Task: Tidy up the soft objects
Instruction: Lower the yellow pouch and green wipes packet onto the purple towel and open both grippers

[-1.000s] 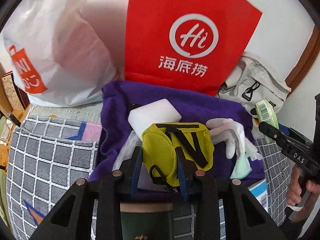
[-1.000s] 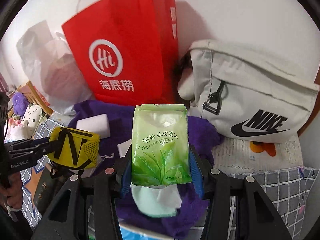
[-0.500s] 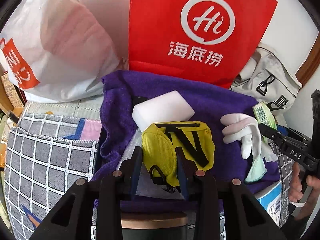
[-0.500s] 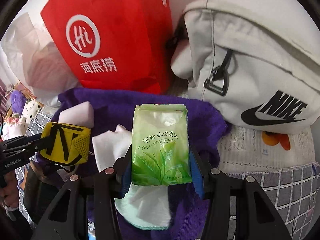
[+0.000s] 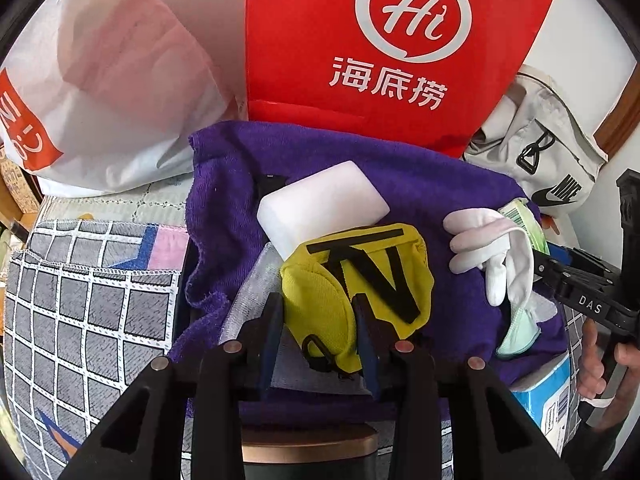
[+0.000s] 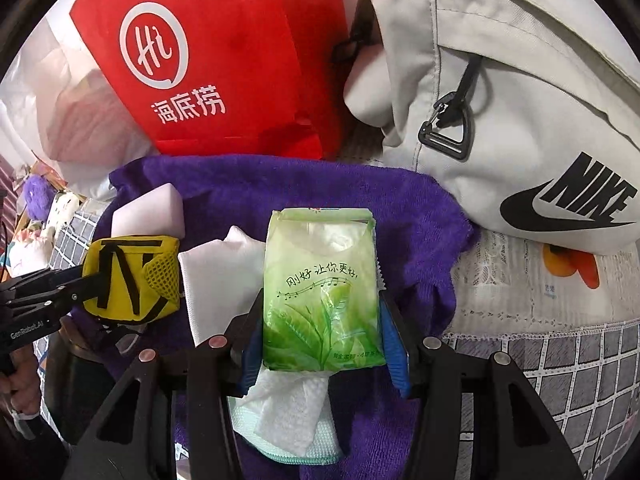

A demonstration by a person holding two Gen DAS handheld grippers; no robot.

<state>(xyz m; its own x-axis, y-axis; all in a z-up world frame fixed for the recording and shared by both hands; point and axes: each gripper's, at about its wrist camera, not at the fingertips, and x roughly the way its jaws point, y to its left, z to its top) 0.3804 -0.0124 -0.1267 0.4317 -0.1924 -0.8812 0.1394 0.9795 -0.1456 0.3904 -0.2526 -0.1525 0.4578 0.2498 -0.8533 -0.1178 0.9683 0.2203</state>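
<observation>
My left gripper is shut on a yellow pouch with black straps, held over a purple towel. The pouch also shows in the right wrist view. My right gripper is shut on a green tissue pack, held above the same towel. On the towel lie a white sponge block, a white glove and a pale green cloth.
A red paper bag stands behind the towel. A white plastic bag is at the back left and a beige Nike bag at the back right. Grey checked fabric covers the surface around. A blue-white box sits under the towel's right edge.
Both grippers have moved forward and lower toward the towel, each still holding its item. The bags behind look larger and nearer.
</observation>
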